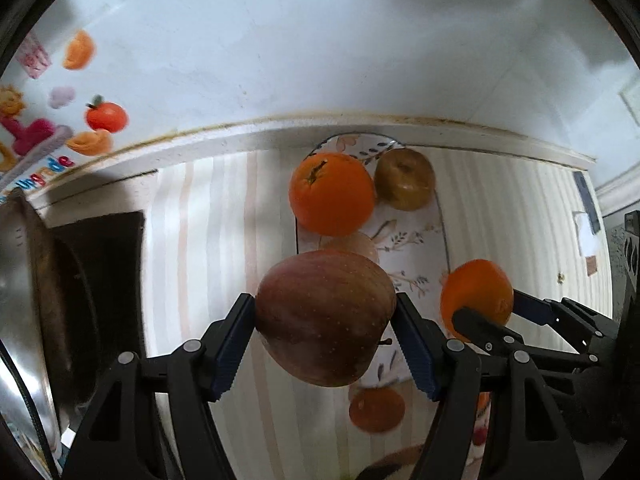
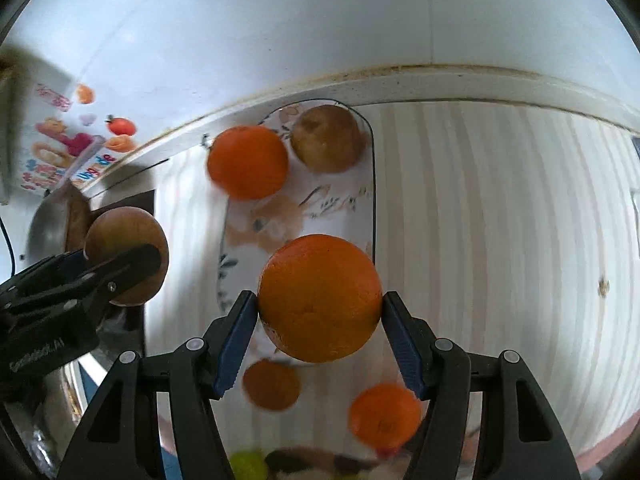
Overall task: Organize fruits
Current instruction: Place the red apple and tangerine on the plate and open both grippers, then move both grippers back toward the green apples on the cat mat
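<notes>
My left gripper is shut on a red apple and holds it above the near end of a long floral plate. My right gripper is shut on an orange over the same plate. On the plate's far end lie another orange and a brownish apple; they also show in the right wrist view, the orange and the apple. Each view shows the other gripper: the right one with its orange, the left one with its apple.
Smaller oranges lie below the grippers, near a green fruit. A metal bowl stands at the left by a dark opening. A striped cloth covers the counter, which ends at a white tiled wall with fruit stickers.
</notes>
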Demonstrator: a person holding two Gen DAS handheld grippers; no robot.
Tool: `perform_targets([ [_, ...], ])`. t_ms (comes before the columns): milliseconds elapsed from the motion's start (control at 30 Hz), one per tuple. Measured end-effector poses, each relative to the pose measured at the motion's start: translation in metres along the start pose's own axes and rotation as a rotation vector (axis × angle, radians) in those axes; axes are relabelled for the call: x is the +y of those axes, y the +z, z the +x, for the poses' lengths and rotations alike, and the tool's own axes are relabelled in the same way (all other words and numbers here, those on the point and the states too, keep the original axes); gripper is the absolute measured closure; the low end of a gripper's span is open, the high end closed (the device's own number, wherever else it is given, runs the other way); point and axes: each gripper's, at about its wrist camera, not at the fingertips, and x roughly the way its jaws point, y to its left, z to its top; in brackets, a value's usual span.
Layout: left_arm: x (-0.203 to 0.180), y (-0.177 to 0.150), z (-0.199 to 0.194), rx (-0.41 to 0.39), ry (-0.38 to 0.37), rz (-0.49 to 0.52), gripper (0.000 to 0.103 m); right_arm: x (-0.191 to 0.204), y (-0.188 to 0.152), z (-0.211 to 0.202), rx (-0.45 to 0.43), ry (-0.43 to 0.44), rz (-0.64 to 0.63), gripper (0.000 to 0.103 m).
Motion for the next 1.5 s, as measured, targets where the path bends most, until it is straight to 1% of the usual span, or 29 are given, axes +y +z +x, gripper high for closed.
perform_targets([
  [67,0.003,0.007,0.017,0.037,-0.021,-0.028,0.036,-0.001,0.012,0.015,0.014,-0.003,-0.013,0.037],
  [200,0.011,0.017,0.052,0.129,-0.097,-0.112,0.036,-0.001,0.025,0.040,0.046,-0.002,-0.020,0.037],
  [333,0.014,0.019,0.073,0.176,-0.138,-0.164,0.036,-0.003,0.033,0.053,0.061,0.003,-0.021,0.037],
  [567,0.017,0.022,0.089,0.211,-0.127,-0.195,0.035,-0.003,0.043,0.070,0.086,0.008,-0.043,0.035],
  [600,0.018,0.022,0.089,0.208,-0.127,-0.197,0.035,-0.003,0.043,0.070,0.086,0.009,-0.040,0.033],
  [633,0.019,0.022,0.089,0.204,-0.124,-0.199,0.034,-0.003,0.044,0.068,0.076,-0.002,-0.044,0.024],
  [667,0.019,0.023,0.086,0.195,-0.121,-0.202,0.028,-0.003,0.044,0.066,0.071,-0.007,-0.045,0.014],
  [700,0.021,0.024,0.084,0.181,-0.116,-0.203,0.024,-0.004,0.044,0.064,0.068,-0.009,-0.038,0.010],
  [733,0.021,0.026,0.082,0.172,-0.111,-0.200,0.017,-0.003,0.044,0.061,0.065,-0.008,-0.033,0.010],
  [900,0.018,0.027,0.067,0.136,-0.095,-0.182,0.017,-0.007,0.040,0.054,0.060,-0.044,-0.007,0.009],
  [1000,0.016,0.025,0.053,0.108,-0.071,-0.164,0.017,-0.009,0.035,0.047,0.053,-0.066,0.004,0.009],
  [1167,0.014,0.015,0.026,0.049,0.003,-0.124,0.017,-0.002,0.022,0.030,0.029,-0.116,0.007,0.009],
  [1267,0.017,0.005,0.005,0.009,0.033,-0.111,0.017,0.003,0.011,0.015,0.007,-0.152,-0.001,0.006],
  [1367,0.023,-0.010,-0.017,-0.030,0.059,-0.103,0.017,0.007,-0.003,-0.005,-0.017,-0.174,-0.001,0.006],
  [1500,0.026,-0.040,-0.047,-0.084,0.064,-0.095,0.017,0.017,-0.026,-0.036,-0.063,-0.185,-0.012,0.006],
])
